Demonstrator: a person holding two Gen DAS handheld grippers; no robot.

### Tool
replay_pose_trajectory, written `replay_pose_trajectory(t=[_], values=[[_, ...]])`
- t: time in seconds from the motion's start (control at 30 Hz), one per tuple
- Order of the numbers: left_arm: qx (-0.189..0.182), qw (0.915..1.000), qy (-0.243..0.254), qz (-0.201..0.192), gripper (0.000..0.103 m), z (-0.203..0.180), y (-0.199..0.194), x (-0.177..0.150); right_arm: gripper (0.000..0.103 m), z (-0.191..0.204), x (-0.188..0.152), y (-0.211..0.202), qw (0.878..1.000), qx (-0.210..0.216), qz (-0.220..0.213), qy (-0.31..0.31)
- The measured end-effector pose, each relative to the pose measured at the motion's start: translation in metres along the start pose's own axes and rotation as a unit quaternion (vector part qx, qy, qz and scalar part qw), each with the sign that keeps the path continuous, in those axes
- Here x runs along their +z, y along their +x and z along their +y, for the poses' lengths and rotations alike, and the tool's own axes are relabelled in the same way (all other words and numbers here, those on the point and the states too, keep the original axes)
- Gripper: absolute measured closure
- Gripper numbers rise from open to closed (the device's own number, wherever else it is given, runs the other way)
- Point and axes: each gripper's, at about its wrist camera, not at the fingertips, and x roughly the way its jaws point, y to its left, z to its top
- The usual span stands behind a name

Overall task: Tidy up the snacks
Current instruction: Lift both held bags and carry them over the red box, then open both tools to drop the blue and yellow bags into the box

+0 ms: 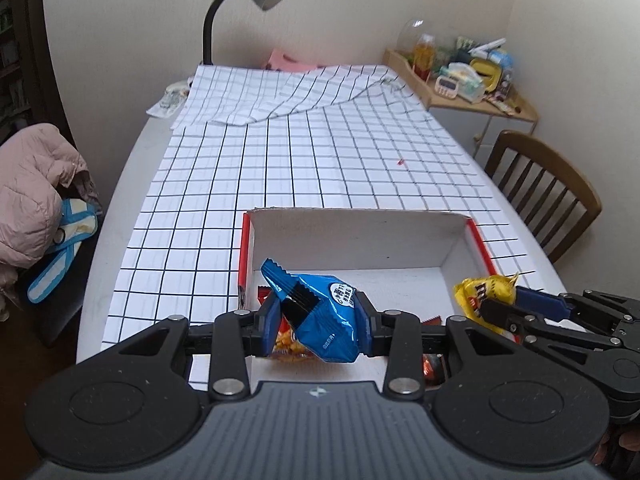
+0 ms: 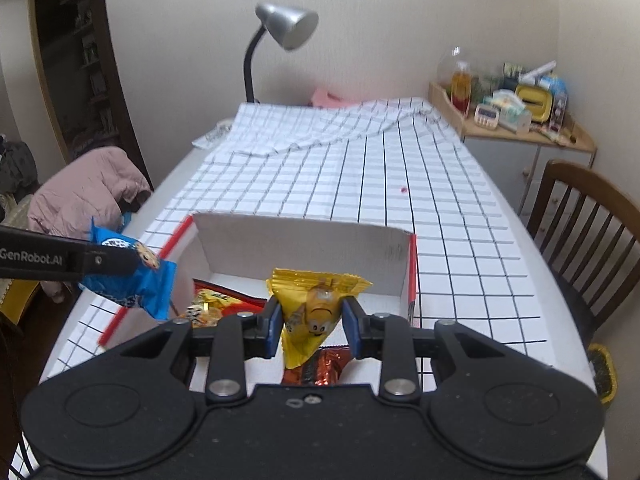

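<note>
A blue snack bag [image 1: 320, 312] is pinched between the fingers of the left gripper [image 1: 316, 326], its crimped end sticking up past the fingertips and its lower end hanging below them. The bag is held in the air over the near left part of a white cardboard box [image 1: 360, 240] with red edges, which lies open on the surface [image 1: 280, 160] just ahead of the fingers. In the right wrist view the same blue bag [image 2: 132, 276] is seen to the left of the right fingers, clamped in the dark fingers of the other gripper.

A yellow candy bag [image 2: 312, 312] is pinched between the blue-padded fingers of the right gripper [image 2: 310, 326], its wide crimped top above the fingertips and its narrow end pointing down. It is held above the box floor, near the box's right side; in the left wrist view it [image 1: 484, 292] is seen to the right of the left fingers.

Below the fingers, inside the box, an orange snack packet [image 2: 212, 304] and a brown wrapped packet [image 2: 324, 368] are seen lying on the floor of the box. The surface is covered by a white cloth with a black grid [image 2: 400, 184], bunched up at its far end, well beyond the fingers. A grey desk lamp [image 2: 286, 26] is seen at the far edge, and a wooden chair [image 2: 588, 224] stands to the right
</note>
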Motion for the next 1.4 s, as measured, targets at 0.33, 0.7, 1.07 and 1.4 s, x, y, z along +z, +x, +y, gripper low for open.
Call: replay_pose_trajectory(t=[0.33, 0.7, 1.07, 1.4], values=[[0.013, 0.9987, 0.011, 0.049, 0.066, -0.008, 0.06, 0.014, 0.073, -0.006, 0.008, 0.064, 0.997, 0.012, 0.067, -0.027], [0.016, 0.9954, 0.028, 0.09, 0.065, -0.023, 0.1, 0.008, 0.072, -0.013, 0.001, 0.102, 0.991, 0.022, 0.126, -0.033], [0.015, 0.9933, 0.043, 0.107, 0.065, -0.03, 0.111, 0.001, 0.067, -0.012, 0.001, 0.106, 0.989, 0.027, 0.136, -0.043], [-0.005, 0.9961, 0.025, 0.084, 0.05, -0.023, 0.086, 0.002, 0.051, -0.012, 0.004, 0.081, 0.994, 0.019, 0.107, -0.033]])
